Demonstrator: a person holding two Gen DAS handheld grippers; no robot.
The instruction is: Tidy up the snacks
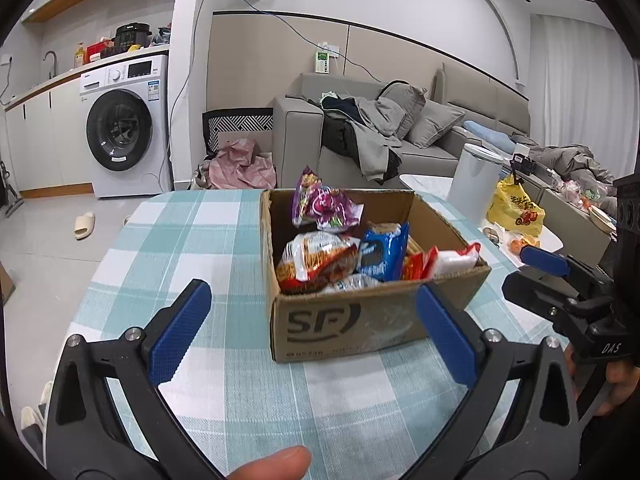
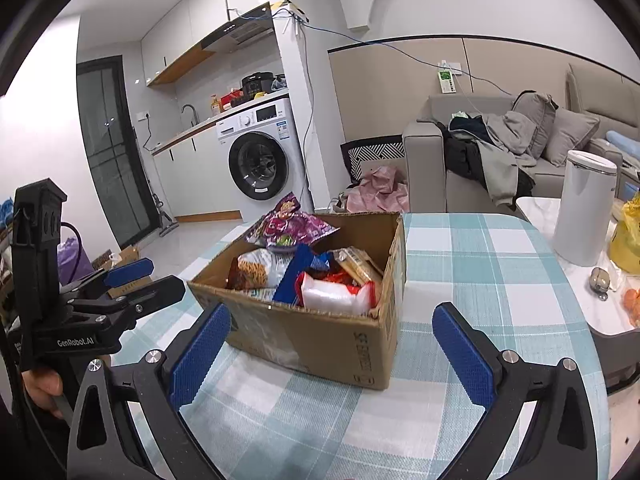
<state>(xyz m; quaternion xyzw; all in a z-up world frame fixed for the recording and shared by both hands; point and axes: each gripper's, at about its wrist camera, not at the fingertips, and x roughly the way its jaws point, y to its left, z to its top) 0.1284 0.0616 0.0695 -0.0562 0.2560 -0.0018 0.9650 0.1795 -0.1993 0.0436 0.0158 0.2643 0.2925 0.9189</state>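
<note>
An open cardboard box [image 1: 320, 326] marked SF stands on the checked tablecloth [image 1: 192, 240]; it also shows in the right wrist view [image 2: 344, 340]. Several snack packs lie in it: a purple bag [image 1: 320, 206] on top at the back, a noodle pack [image 1: 316, 262], a blue pack [image 1: 382, 254] and a red and white pack [image 1: 448, 258]. My left gripper [image 1: 316, 336] is open and empty just in front of the box. My right gripper [image 2: 332, 354] is open and empty, in front of the box's near corner.
A white bin [image 2: 584, 208] and a yellow bag [image 1: 514, 206] stand on a white side table to the right. A sofa [image 1: 432, 128] with clothes is behind the table. A washing machine [image 1: 124, 128] stands at the back left.
</note>
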